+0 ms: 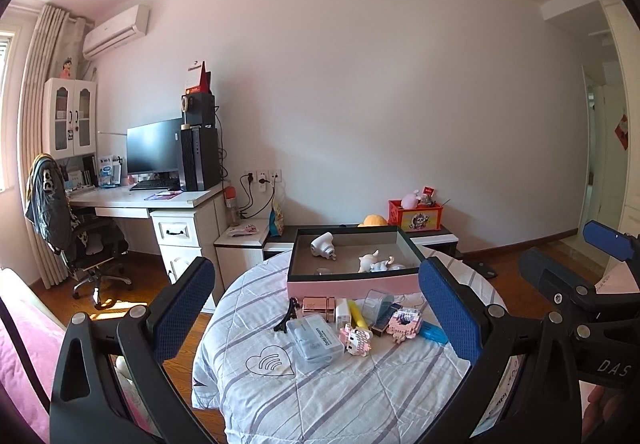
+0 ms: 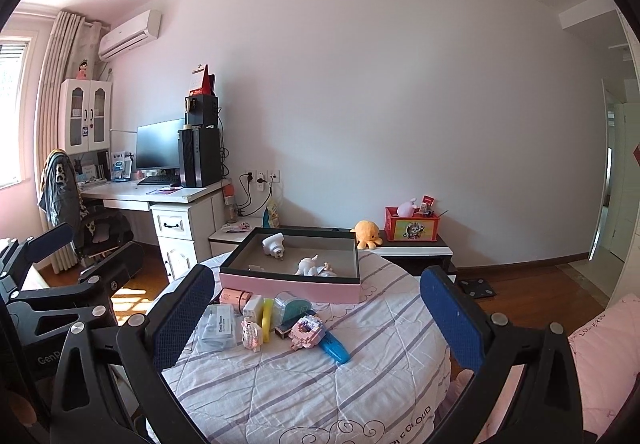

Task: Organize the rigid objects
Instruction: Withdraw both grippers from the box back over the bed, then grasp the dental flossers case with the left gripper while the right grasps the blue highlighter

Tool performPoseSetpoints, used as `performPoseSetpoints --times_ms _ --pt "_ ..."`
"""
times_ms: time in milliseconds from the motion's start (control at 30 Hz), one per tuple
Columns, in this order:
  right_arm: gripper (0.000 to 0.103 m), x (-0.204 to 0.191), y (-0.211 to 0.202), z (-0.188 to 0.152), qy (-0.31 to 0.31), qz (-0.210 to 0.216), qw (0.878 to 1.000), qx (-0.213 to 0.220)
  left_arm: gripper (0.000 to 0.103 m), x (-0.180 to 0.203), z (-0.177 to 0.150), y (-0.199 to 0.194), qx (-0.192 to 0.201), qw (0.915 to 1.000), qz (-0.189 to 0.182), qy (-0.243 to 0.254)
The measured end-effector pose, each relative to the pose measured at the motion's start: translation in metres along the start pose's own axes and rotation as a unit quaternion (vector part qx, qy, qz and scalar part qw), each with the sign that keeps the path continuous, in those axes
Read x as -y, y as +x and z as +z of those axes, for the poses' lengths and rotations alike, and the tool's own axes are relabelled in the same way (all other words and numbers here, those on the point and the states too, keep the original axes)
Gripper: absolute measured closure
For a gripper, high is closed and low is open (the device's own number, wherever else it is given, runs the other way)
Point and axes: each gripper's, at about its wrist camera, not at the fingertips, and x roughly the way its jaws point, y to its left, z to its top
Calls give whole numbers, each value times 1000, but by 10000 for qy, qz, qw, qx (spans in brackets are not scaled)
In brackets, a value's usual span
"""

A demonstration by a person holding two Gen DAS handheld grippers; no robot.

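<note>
Small rigid objects are lying in a loose row across the striped quilt [image 1: 320,396] of the bed, just in front of a pink tray [image 1: 352,284] whose long axis is running left to right. Among them, a blue marker [image 2: 335,350] is pointing away to the left, and a clear case [image 1: 316,340] is sitting skewed. Inside the tray, white figurines [image 1: 376,262] are resting. Both the left claw [image 1: 316,308] and the right claw [image 2: 316,318] are hanging wide apart, gripping nothing.

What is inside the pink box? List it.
In the pink box: a white plug-like gadget and small white figurines, lying on its grey floor. The near wall hides the front strip of the floor, so anything there cannot be seen.
</note>
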Motion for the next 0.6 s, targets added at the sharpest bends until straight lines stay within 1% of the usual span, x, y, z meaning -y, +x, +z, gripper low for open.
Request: performPoseSetpoints --times_ms 167,333,433,533,600 --pt "0 0 2 -2 10 -6 10000 -38 0 0 0 2 -40 10000 -10 11" --pt "0 1 13 -5 44 -9 9999 -123 0 2 -1 10 -120 9999 -30 18" --pt "0 2 22 -8 52 -19 9998 -200 0 2 -3 22 -184 9998 -48 15" --pt "0 3 35 -14 49 -6 9994 -354 0 2 -11 36 -337 9994 -107 12" --pt "0 3 46 -20 43 13 9989 -461 0 -1 -17 47 -443 9988 -209 -5"
